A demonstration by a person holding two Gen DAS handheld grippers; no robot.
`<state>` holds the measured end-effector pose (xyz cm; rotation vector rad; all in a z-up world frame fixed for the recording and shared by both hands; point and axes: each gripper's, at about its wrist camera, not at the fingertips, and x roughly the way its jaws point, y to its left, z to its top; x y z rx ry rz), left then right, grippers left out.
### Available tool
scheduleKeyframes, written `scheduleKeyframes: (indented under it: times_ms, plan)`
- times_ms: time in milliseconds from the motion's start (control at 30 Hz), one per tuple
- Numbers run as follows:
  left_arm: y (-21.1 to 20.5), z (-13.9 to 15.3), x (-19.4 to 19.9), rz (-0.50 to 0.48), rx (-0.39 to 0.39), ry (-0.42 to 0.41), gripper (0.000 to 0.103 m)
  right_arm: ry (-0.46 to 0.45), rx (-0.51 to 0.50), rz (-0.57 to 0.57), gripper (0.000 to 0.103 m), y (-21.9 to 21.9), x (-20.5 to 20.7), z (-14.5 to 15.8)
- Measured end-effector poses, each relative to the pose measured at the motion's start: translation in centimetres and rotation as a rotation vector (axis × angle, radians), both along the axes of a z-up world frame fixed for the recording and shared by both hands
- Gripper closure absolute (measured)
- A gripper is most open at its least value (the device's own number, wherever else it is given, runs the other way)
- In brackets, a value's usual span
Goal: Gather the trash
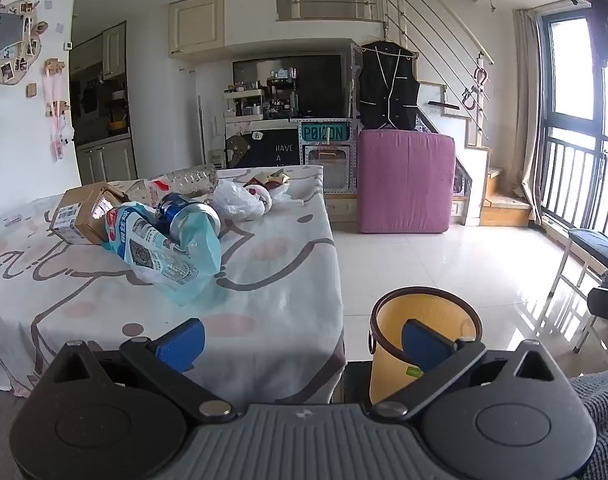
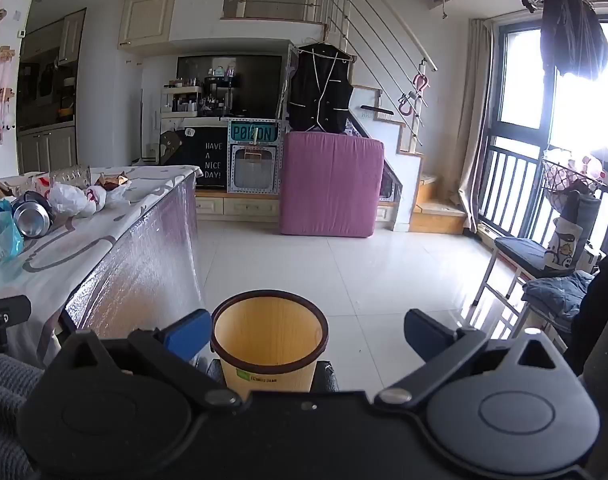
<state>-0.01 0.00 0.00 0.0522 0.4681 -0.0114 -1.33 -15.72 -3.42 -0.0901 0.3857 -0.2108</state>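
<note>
A: Where is the trash sitting, and what are your hands doing?

B: You are holding both tools back from it. Your left gripper [image 1: 299,344] is hanging with its blue pads spread wide and nothing between them; your right gripper [image 2: 308,332] is just as wide apart and empty, with the yellow bin [image 2: 269,340] showing on the floor between its pads. The trash is lying in a loose heap on the worktop [image 1: 287,280], on the patterned cloth, well apart from both grippers.

A: Which piece is nearest to you?

B: The pale blue plastic wrapper [image 1: 171,256] is lying closest to your left gripper, with the blue can [image 1: 189,214] on its side resting against it. Behind them you are looking at a cardboard box [image 1: 83,212], a clear plastic bottle [image 1: 191,178], a white plastic bag [image 1: 237,200] and some crumpled wrappers [image 1: 269,182].

A: How will they handle?

B: The wrapper and bag look light and limp, so you are probably better off pinching a bunched fold than a flat edge. The can looks empty, smooth and ready to roll; taking it across its round body should work. The bottle likely dents under pressure. The box looks stiffest; gripping across a narrow side seems safest.
</note>
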Motion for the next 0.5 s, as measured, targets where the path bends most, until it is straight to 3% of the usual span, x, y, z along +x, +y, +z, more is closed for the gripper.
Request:
scheduleKeyframes:
  times_ms: [500]
  plan:
    - [-0.10,0.04,0.26,0.005,0.003,0.004,0.000,-0.004,0.002,0.000,0.000,-0.01,-0.11,0.02]
